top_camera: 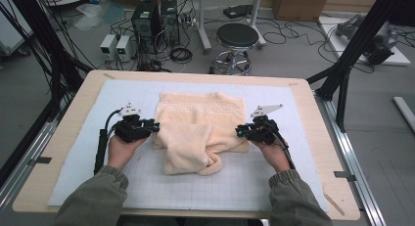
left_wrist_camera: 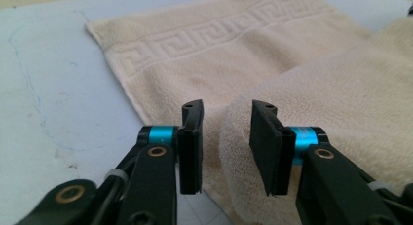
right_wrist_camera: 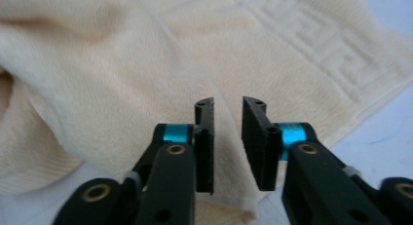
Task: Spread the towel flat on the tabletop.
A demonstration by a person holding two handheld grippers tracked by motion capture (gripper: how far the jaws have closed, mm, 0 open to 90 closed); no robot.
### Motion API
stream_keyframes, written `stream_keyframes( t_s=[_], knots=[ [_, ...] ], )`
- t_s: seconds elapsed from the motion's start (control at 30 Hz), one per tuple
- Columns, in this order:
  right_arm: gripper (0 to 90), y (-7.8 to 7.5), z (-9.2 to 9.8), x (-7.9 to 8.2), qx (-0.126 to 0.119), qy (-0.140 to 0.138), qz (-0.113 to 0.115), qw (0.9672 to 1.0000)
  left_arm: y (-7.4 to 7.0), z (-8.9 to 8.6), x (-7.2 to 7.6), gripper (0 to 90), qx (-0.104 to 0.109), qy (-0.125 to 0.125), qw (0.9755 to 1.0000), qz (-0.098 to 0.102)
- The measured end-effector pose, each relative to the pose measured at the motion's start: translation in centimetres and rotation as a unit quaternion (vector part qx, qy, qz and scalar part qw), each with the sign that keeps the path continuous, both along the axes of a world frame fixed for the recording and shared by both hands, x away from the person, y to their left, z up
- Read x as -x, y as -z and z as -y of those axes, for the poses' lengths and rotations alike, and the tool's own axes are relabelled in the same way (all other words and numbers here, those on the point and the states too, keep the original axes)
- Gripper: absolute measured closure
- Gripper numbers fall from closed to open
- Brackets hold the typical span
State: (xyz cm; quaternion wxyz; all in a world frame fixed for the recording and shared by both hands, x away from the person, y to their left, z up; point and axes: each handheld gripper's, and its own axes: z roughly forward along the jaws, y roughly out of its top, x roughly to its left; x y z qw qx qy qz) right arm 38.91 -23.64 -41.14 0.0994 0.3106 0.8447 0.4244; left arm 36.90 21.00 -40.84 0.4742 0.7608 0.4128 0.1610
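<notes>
— On the desk (top_camera: 63,152), a white gridded mat (top_camera: 98,157) is laid; why is the cream towel (top_camera: 200,123) placed at its middle?
— It is kept within reach of both hands, it may be judged; it is spread flat at the far side and rumpled over itself at the near side.
— And the grippers?
— The left gripper (left_wrist_camera: 225,144) is set at the towel's left edge, the right gripper (right_wrist_camera: 228,142) at its right edge; both pairs of jaws are parted, nothing clamped; a two-sided pinch seems intended.

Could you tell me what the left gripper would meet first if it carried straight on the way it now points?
Most likely the towel: the left gripper is open, with the towel's folded edge lying just ahead between its jaws.
</notes>
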Motion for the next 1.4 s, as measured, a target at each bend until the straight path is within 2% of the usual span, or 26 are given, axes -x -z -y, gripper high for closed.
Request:
stream_keyframes(
  t_s=[0.07, 0.1, 0.23, 0.3, 0.4, 0.43, 0.47, 0.5, 0.53, 0.57, 0.6, 0.63, 0.67, 0.73, 0.8, 0.83, 0.9, 0.97, 1.03, 1.1, 1.2, 1.3, 1.4],
  knots=[
    [70.5, -0.8, 0.4, 0.5, -0.017, -0.002, 0.013, 0.9998, -0.3, -0.2, 0.3, 58.7, 0.005, 0.0, 1.0, 0.007],
    [68.6, -1.2, 0.6, 0.9, -0.023, -0.003, 0.018, 0.9996, -1.0, -0.7, 0.9, 56.3, 0.015, 0.013, 0.9997, 0.016],
    [63.4, -3.0, 0.5, 3.1, -0.036, -0.022, 0.046, 0.9981, -2.0, -0.9, 2.9, 50.4, 0.021, 0.043, 0.9981, 0.038],
    [61.0, -3.5, 0.1, 4.2, -0.04, -0.04, 0.054, 0.997, -2.2, -0.8, 4.0, 48.7, 0.018, 0.065, 0.9969, 0.04],
    [59.6, -3.7, -0.8, 6.1, -0.041, -0.066, 0.065, 0.9948, -1.9, -0.5, 6.0, 47.3, 0.021, 0.092, 0.9943, 0.05],
    [59.2, -3.6, -1.2, 6.6, -0.042, -0.074, 0.069, 0.994, -1.9, -0.5, 6.0, 47.3, 0.021, 0.092, 0.9943, 0.05],
    [58.6, -3.4, -1.6, 7.0, -0.039, -0.083, 0.072, 0.9932, -1.3, -0.2, 7.0, 47.5, 0.021, 0.11, 0.9925, 0.049],
    [57.6, -3.1, -2.1, 7.3, -0.032, -0.088, 0.072, 0.993, -0.9, 0.1, 7.3, 48.3, 0.02, 0.122, 0.9914, 0.044],
    [57.0, -2.8, -2.5, 7.4, -0.027, -0.093, 0.072, 0.9927, -0.9, 0.1, 7.3, 49.0, 0.02, 0.122, 0.9914, 0.044],
    [55.9, -2.4, -3.0, 7.2, -0.023, -0.095, 0.07, 0.9927, -0.2, 0.9, 7.2, 49.0, 0.001, 0.138, 0.9899, 0.031],
    [54.7, -2.0, -3.4, 7.0, -0.019, -0.095, 0.063, 0.9933, 0.1, 1.4, 7.0, 49.0, -0.007, 0.141, 0.9896, 0.026],
    [53.9, -1.5, -3.8, 6.6, -0.016, -0.091, 0.06, 0.9939, 0.1, 1.4, 7.0, 49.0, -0.007, 0.141, 0.9896, 0.026],
    [53.6, -1.0, -4.3, 6.2, -0.012, -0.091, 0.053, 0.9944, 0.5, 2.4, 6.3, 49.0, -0.004, 0.146, 0.9891, 0.016],
    [53.1, 0.0, -5.3, 5.4, 0.002, -0.088, 0.048, 0.995, 0.6, 3.0, 5.9, 49.9, -0.007, 0.143, 0.9895, 0.017],
    [54.3, 0.8, -6.2, 4.7, 0.005, -0.086, 0.039, 0.9955, 1.3, 4.6, 4.6, 52.0, -0.007, 0.14, 0.9901, 0.01],
    [56.3, 1.4, -6.8, 4.3, 0.018, -0.084, 0.037, 0.9956, 1.5, 5.1, 4.3, 53.9, -0.01, 0.136, 0.9906, 0.004],
    [64.5, 2.1, -7.5, 3.8, 0.027, -0.087, 0.033, 0.9953, 1.8, 6.1, 3.7, 57.4, -0.024, 0.131, 0.9911, -0.008],
    [72.4, 2.4, -8.0, 3.6, 0.039, -0.089, 0.036, 0.9946, 2.0, 6.8, 3.5, 65.1, -0.023, 0.127, 0.9916, -0.003],
    [79.0, 2.4, -7.8, 3.4, 0.033, -0.09, 0.032, 0.9949, 2.0, 7.2, 3.3, 77.2, -0.03, 0.127, 0.9914, -0.002],
    [81.8, 2.2, -7.4, 3.3, 0.021, -0.093, 0.023, 0.9952, 1.9, 7.1, 3.3, 84.0, -0.032, 0.129, 0.9911, 0.002],
    [82.9, 1.5, -6.6, 3.5, 0.009, -0.094, 0.022, 0.9953, 1.3, 6.5, 3.5, 85.8, -0.024, 0.125, 0.9919, 0.004],
    [83.3, 0.5, -5.7, 3.9, 0.002, -0.091, 0.034, 0.9953, 0.5, 5.6, 4.0, 86.2, -0.008, 0.116, 0.9931, 0.014],
    [83.6, -0.3, -4.5, 4.3, 0.0, -0.085, 0.039, 0.9956, -0.3, 4.3, 4.5, 86.3, -0.003, 0.108, 0.9939, 0.023]
  ],
)
